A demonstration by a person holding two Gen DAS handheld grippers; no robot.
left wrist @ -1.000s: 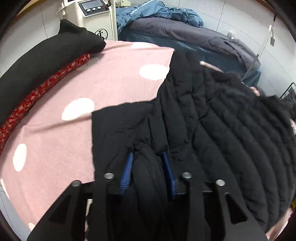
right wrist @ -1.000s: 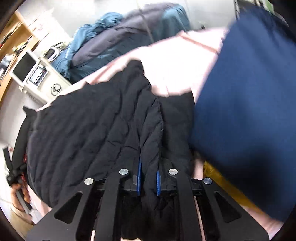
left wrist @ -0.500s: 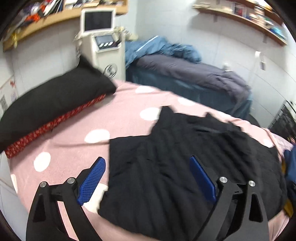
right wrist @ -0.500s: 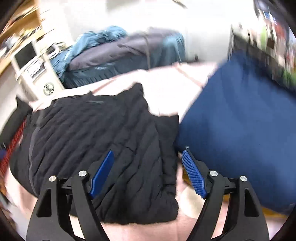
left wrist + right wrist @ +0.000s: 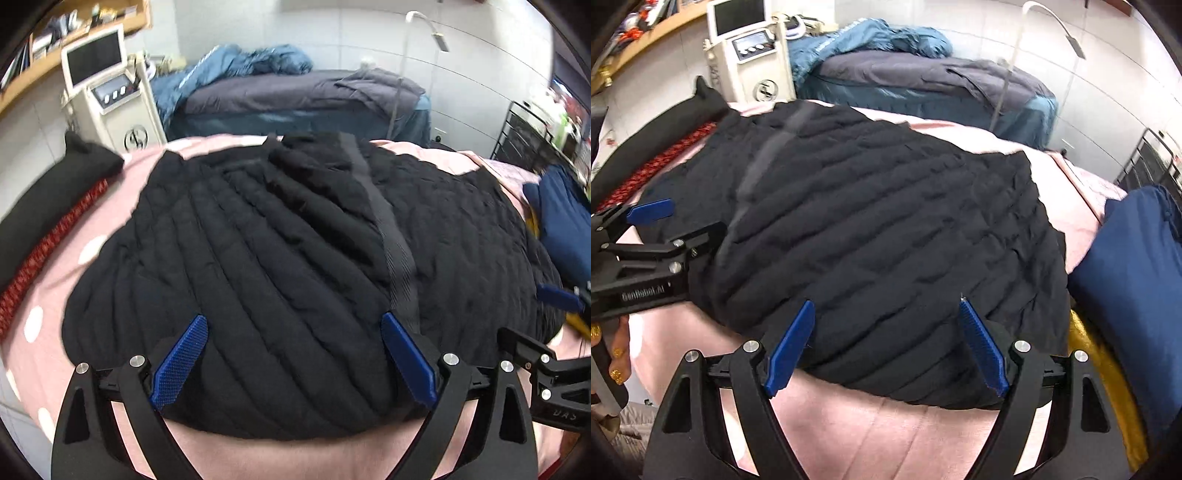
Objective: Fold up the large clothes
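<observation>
A black quilted jacket [image 5: 277,240] lies spread in a folded heap on the pink dotted bedspread [image 5: 74,229], its grey zip strip running up the middle. My left gripper [image 5: 291,319] hovers above the jacket's near edge; its jaws are opening and the blue pads touch nothing. In the right wrist view the same jacket [image 5: 886,206] fills the centre. My right gripper [image 5: 886,303] hangs over its near hem, jaws also opening, with no cloth between the pads. The left gripper's blue fingertip [image 5: 650,212] shows at the left edge there.
A black pillow with a red patterned edge [image 5: 48,206] lies at the left. A navy folded garment [image 5: 1137,277] and something yellow sit at the right. Behind stand a white machine with a screen [image 5: 107,85], a second bed with grey and blue bedding [image 5: 295,96] and a black rack [image 5: 528,136].
Both grippers let go of the jacket folds they pinched, opened wide and pulled back and up. The jacket now lies loose on the bedspread.
</observation>
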